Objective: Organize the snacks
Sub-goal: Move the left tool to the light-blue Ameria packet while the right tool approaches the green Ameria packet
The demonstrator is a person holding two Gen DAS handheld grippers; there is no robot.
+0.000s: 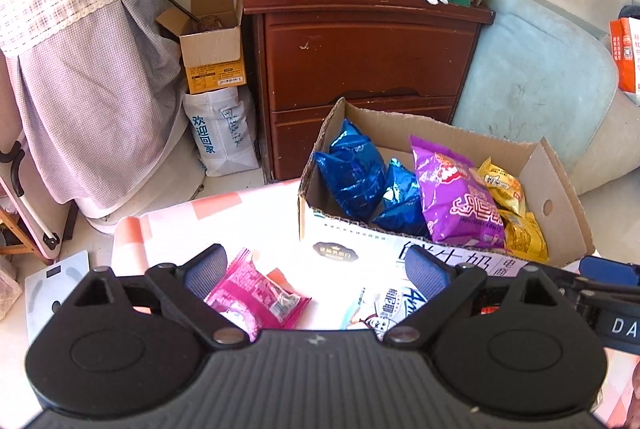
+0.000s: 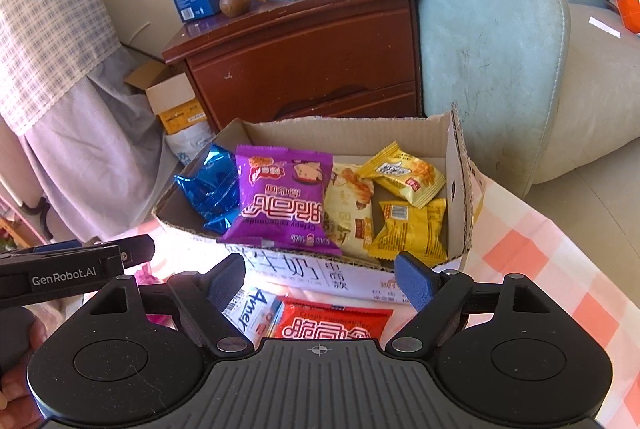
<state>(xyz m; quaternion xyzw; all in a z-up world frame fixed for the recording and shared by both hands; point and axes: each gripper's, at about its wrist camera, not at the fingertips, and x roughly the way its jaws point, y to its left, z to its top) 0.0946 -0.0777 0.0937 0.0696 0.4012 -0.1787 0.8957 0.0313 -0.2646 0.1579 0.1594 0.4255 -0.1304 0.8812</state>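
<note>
- The cardboard box (image 2: 456, 189) on the counter (image 2: 560, 269) already holds blue, purple and yellow packets, so much of the sorting looks done.
- Left gripper (image 1: 320, 269) and right gripper (image 2: 320, 277): fingers released, grasping nothing.
- Left out, just before the box: red packet (image 2: 332, 325), pink packet (image 1: 256, 293), white packet (image 1: 372, 309).

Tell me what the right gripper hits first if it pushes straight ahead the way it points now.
Most likely the red snack packet lying on the checked tablecloth between the open right gripper fingers, just short of the cardboard box. Depth is hard to judge; aimed slightly higher, it would meet the box's front wall instead.
</note>
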